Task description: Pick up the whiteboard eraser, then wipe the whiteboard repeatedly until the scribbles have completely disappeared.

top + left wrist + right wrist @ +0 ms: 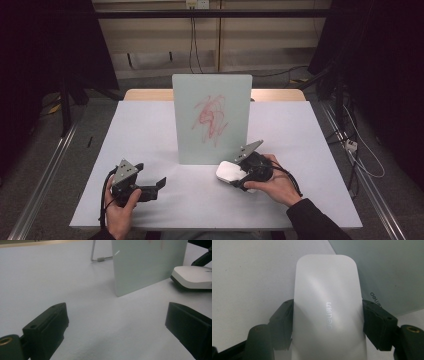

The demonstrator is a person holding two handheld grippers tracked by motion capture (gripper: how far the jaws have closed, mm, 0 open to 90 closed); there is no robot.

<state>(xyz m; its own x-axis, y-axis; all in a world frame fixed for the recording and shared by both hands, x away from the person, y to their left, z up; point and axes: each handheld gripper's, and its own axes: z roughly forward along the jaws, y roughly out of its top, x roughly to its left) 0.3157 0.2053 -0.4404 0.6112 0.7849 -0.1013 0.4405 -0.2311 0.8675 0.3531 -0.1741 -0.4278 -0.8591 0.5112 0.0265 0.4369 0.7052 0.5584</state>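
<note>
Worktop [150,135]: we work on white cloth, whiteboard [212,120] upright mid-worktop.
Eraser [229,172]: before whiteboard's base, ready for red scribble [211,117].
Right gripper [239,176]: fingers pinching eraser's sides.
Left gripper [161,183]: fingers spread, idle left of whiteboard.

A pale table [150,130]; cables [192,45] hang on the wall behind.

- A table [150,130] with a pale grey-white top stood in the middle, a wooden edge [145,94] showing at its far side.
- Grey floor [90,120] lay around it.
- Behind ran a beige wall [150,35] with hanging black cables [193,45].
- Dark curtains [45,45] flanked both sides.
- Metal rails [45,175] ran along the floor.
</note>
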